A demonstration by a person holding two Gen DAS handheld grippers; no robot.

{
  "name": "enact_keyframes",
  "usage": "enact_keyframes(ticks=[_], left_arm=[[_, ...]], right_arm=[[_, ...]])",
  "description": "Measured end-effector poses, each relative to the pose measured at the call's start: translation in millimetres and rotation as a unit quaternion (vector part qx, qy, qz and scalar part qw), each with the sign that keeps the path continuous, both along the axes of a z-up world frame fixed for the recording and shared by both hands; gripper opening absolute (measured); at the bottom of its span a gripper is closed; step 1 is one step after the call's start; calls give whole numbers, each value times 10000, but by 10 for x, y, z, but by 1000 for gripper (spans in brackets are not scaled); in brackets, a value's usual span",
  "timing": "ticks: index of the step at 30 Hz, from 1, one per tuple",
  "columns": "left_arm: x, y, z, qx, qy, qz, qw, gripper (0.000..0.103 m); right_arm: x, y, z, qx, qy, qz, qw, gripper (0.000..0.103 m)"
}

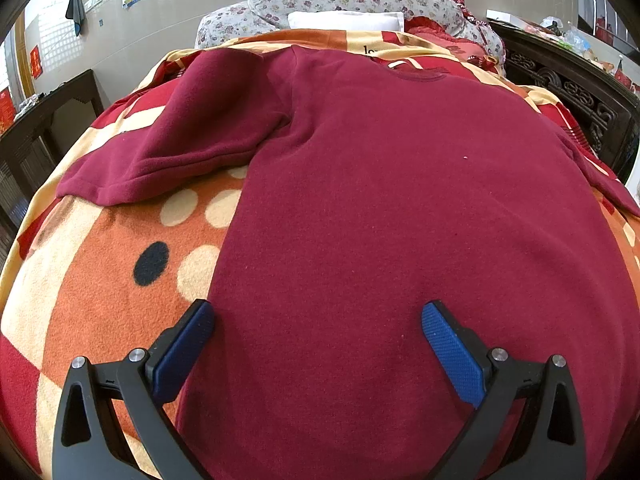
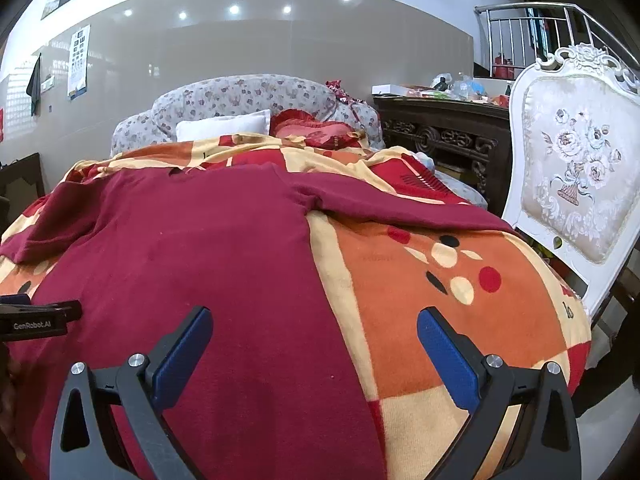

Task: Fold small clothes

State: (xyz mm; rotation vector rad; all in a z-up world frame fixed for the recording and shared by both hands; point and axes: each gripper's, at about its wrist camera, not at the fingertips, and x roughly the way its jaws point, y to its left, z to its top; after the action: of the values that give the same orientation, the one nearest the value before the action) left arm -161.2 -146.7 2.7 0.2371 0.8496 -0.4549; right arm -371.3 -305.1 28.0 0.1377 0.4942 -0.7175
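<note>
Maroon shirt [image 1: 380, 200] lies spread flat on the patterned blanket [image 1: 100, 280]. Left claw [image 1: 318, 320] and right claw [image 2: 314, 326] are both spread, holding nothing. Only the right view shows the white chair [image 2: 576, 168].

The left gripper [image 1: 318, 320] fills the lower part of its own view, jaws spread wide, blue pads [image 1: 188, 354] facing inward with nothing between them. The right gripper [image 2: 314, 326] stands likewise at the bottom of its frame, fingers parted, gripping nothing. Part of the left gripper's black body shows at the left edge of the right wrist view.
</note>
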Motion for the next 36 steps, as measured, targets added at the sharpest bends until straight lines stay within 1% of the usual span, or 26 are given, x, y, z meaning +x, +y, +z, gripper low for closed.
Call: enact_keyframes(ticks=[36], left_arm=[[-5, -9, -4, 6, 18, 3, 10000, 103]], right_arm=[[8, -5, 7, -13, -41, 0, 10000, 103]])
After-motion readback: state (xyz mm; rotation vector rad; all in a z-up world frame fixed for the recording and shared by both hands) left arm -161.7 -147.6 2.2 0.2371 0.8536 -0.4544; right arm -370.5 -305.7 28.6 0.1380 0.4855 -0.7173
